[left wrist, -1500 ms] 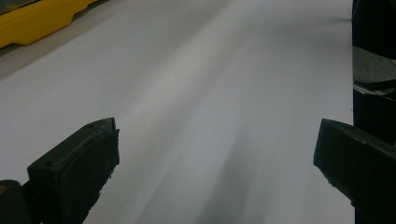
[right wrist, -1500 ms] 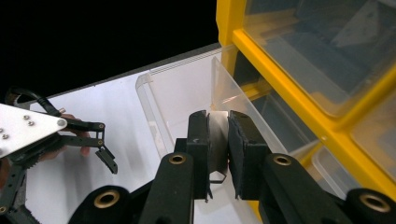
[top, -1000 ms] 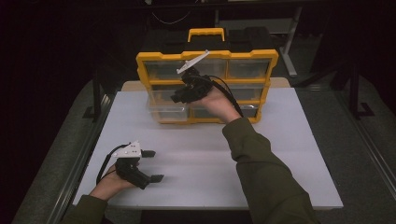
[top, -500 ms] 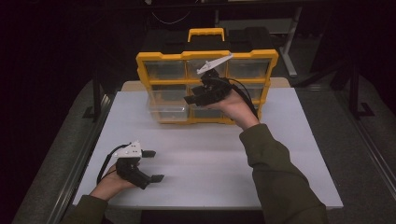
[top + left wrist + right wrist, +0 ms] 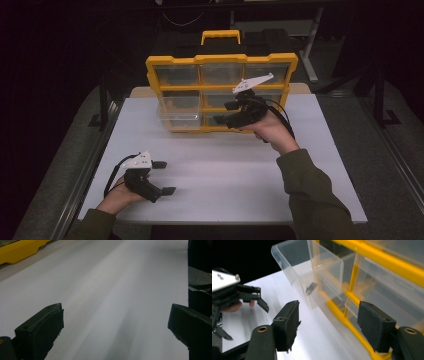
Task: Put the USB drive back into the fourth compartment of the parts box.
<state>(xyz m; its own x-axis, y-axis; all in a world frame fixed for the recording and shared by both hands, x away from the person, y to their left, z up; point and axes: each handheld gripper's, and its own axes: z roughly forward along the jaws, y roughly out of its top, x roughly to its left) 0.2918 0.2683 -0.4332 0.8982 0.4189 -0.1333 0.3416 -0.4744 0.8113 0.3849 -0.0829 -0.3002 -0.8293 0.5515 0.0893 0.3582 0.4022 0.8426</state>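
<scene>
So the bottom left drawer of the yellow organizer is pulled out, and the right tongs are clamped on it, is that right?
Not quite. The bottom left drawer of the yellow organizer is pulled out, but the right tongs are open, off it, jaws having just opened with nothing between them, as the right gripper view shows.

Olive sleeves [image 5: 315, 195], black grippers [image 5: 227, 113]

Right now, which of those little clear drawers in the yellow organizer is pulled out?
The bottom-left drawer of the organizer: it juts forward over the white table, while the other drawers sit flush in the yellow frame.
</scene>
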